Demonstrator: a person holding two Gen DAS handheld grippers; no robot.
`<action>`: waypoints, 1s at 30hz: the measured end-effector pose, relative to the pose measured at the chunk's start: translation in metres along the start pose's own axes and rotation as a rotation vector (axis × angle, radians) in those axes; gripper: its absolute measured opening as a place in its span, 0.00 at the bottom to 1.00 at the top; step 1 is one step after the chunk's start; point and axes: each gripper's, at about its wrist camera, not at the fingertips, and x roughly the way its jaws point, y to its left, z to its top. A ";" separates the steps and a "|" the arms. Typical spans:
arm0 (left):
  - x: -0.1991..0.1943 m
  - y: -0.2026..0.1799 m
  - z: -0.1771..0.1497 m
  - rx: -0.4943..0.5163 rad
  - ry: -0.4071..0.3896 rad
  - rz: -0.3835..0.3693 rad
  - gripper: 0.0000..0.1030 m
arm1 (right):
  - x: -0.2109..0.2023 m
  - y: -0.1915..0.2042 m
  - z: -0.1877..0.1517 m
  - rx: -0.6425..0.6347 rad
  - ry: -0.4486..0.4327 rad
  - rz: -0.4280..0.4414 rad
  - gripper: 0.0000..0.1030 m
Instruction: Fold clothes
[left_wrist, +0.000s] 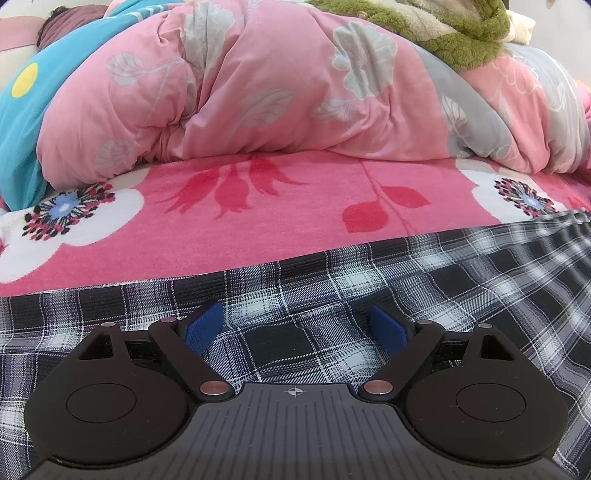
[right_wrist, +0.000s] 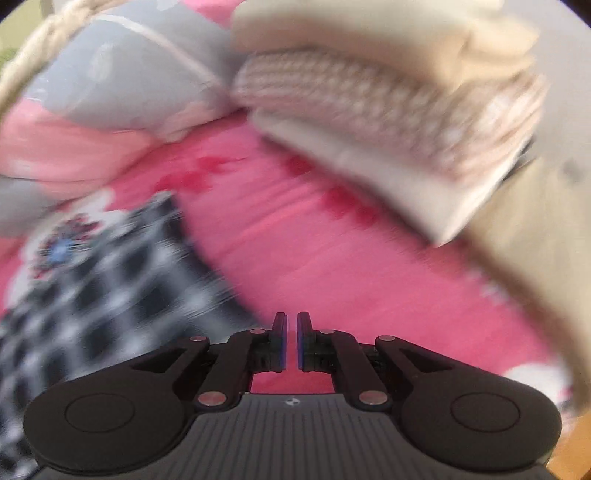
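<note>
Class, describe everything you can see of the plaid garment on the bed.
The plaid garment is woven cloth checked in black, grey and white with thin white lines. It lies spread nearly flat, with soft wrinkles, on the pink flowered blanket. The left tool is over it, open, holding nothing. In the blurred right wrist view its edge shows left of the shut, empty right tool.

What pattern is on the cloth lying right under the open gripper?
The cloth is a black, grey and white plaid. It shows best in the left wrist view.
</note>
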 end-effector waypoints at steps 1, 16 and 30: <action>0.000 0.000 0.000 -0.001 -0.001 -0.002 0.85 | -0.003 -0.001 0.002 -0.002 -0.014 -0.014 0.05; -0.002 0.008 -0.001 -0.045 -0.016 -0.039 0.86 | 0.072 0.101 0.050 -0.089 0.030 0.095 0.04; -0.002 0.012 -0.001 -0.067 -0.026 -0.057 0.86 | 0.089 0.168 0.067 -0.014 0.083 0.199 0.05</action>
